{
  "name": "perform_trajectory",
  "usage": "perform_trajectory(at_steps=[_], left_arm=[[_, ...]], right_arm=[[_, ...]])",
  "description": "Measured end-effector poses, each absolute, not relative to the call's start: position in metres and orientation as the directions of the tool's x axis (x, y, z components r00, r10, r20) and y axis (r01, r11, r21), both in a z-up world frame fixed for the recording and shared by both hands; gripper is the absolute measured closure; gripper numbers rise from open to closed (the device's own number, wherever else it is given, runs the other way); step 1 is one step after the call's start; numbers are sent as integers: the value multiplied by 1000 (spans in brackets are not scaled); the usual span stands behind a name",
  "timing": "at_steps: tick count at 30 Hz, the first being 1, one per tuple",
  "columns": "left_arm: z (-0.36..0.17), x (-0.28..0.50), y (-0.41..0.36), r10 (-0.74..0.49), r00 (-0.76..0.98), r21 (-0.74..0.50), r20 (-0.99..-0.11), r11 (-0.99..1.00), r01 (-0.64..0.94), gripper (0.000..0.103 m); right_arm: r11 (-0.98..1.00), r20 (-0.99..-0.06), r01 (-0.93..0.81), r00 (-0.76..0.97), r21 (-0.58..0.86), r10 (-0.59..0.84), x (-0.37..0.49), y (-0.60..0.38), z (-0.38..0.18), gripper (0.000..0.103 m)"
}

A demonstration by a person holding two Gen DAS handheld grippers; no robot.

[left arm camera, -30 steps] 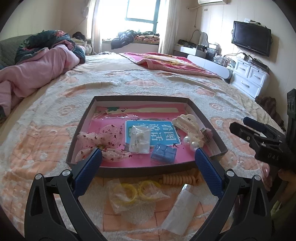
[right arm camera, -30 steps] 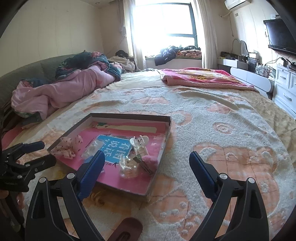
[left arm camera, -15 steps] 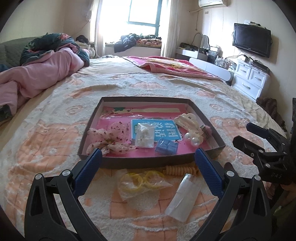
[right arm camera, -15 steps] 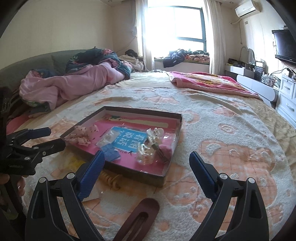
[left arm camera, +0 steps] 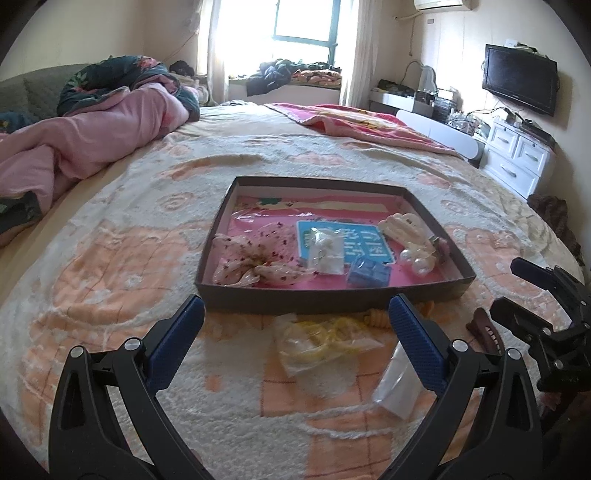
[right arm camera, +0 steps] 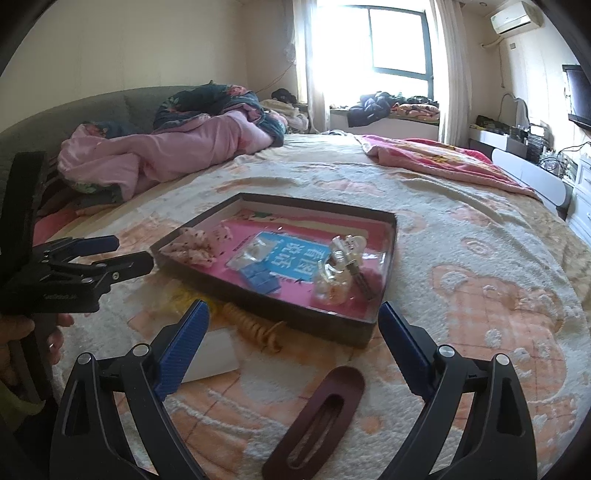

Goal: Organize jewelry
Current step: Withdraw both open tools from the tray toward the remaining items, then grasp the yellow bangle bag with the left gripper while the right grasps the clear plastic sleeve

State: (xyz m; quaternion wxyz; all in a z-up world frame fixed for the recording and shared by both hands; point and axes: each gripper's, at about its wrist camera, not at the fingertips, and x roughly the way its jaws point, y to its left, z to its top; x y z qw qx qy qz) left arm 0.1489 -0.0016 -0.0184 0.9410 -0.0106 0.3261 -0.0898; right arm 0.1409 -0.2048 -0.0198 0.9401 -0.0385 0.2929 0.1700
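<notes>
Brown hair clip [right arm camera: 314,417] whole in right view, yellow bands [left arm camera: 325,338] clear only in left

Bedroom behind the work area

A crumpled pink quilt [left arm camera: 92,136] lies upper left on the patterned bedspread [left arm camera: 110,258], with a pink blanket [left arm camera: 365,125] upper centre. A bright window [left arm camera: 303,18] sits top centre; a wall television [left arm camera: 521,83] and white dresser [left arm camera: 517,162] occupy the upper right, an air conditioner [right arm camera: 515,16] topmost right.
</notes>
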Motion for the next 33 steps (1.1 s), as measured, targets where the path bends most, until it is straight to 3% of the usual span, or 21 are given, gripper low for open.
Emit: perform_trajectory(at_steps=[10,17,21,23,30,32,33], left_arm=[[-41,160,17,-142,710,-71,-690,989,129,11],[-53,169,25,-249,645,-179,-722,968,174,11],[-63,180,29,-367,573,-318,-733,929,188,13],[-70,184,30,-408,542,-371,-734,910,182,27],[-78,195,31,-496,502,-486,-708,859,163,54],[-80,197,29,-514,490,-508,-704,847,158,73],[-81,198,29,-516,489,-511,-704,845,156,74]], right_arm=[[902,-602,-432,716,15,353,132,-175,-33,11],[864,-661,-504,645,8,382,131,-152,-53,9],[861,-676,-508,633,4,377,133,-148,-59,9],[861,-679,-508,632,2,374,135,-147,-61,9],[852,-695,-524,618,-13,369,140,-137,-68,8],[847,-700,-530,613,-21,367,142,-132,-70,8],[847,-701,-531,612,-23,365,143,-131,-71,8]])
